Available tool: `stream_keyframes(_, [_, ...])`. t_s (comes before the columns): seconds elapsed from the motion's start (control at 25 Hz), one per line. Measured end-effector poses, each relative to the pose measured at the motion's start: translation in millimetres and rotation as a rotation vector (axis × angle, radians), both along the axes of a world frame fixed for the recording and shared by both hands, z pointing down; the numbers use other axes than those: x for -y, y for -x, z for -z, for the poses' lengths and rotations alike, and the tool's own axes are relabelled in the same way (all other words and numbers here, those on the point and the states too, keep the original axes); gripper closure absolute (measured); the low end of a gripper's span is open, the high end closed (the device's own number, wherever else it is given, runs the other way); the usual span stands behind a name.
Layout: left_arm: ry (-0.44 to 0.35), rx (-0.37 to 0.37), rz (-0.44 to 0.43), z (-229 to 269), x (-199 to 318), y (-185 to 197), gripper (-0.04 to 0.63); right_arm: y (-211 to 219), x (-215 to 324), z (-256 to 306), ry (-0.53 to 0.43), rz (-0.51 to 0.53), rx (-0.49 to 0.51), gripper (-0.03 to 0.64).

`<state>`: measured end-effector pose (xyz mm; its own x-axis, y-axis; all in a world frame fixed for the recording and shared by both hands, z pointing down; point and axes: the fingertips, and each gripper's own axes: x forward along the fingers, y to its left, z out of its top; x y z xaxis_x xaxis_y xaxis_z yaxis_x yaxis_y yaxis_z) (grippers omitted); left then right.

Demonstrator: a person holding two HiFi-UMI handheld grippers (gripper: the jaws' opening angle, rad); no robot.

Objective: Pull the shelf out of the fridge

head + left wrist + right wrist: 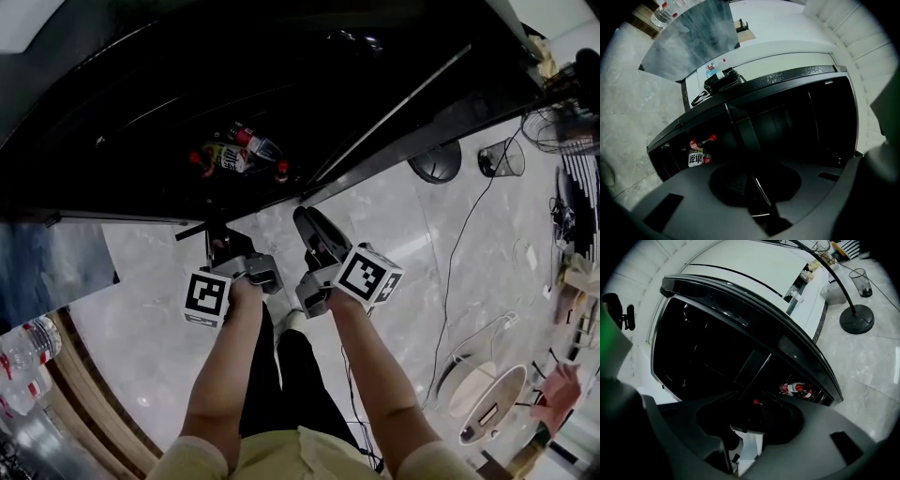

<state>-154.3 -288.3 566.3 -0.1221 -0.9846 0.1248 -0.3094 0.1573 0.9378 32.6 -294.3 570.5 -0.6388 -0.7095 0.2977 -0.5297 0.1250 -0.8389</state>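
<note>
The black fridge (141, 103) stands open in front of me, dark inside. Red-capped bottles (236, 156) lie in its lower rack, also seen in the left gripper view as bottles (699, 151). A thin dark shelf pane (746, 137) runs from the fridge into my left gripper (758, 199), which is shut on its edge. In the head view the left gripper (219, 246) sits at the fridge's front edge. My right gripper (314, 231) is beside it, jaws open. The same pane (753, 367) reaches toward the right gripper (744, 437), whose pads stand apart from it.
On the marble floor to the right are a lamp base (434, 161), a clear bin (502, 157), a cable and a wire fan (555, 129). Water bottles (28, 349) sit at the lower left. A white counter (754, 51) rises behind the fridge.
</note>
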Motion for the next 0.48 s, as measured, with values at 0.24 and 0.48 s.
stream_keyframes(0.24, [-0.012,-0.011,-0.024,1,-5,-4,0.538,16,9,1,0.020,0.007,0.102,0.453])
stream_keyframes(0.48, [0.002,-0.013,-0.040,-1,-14,-5,0.538,24,27,-3,0.042,-0.013,0.161,0.446])
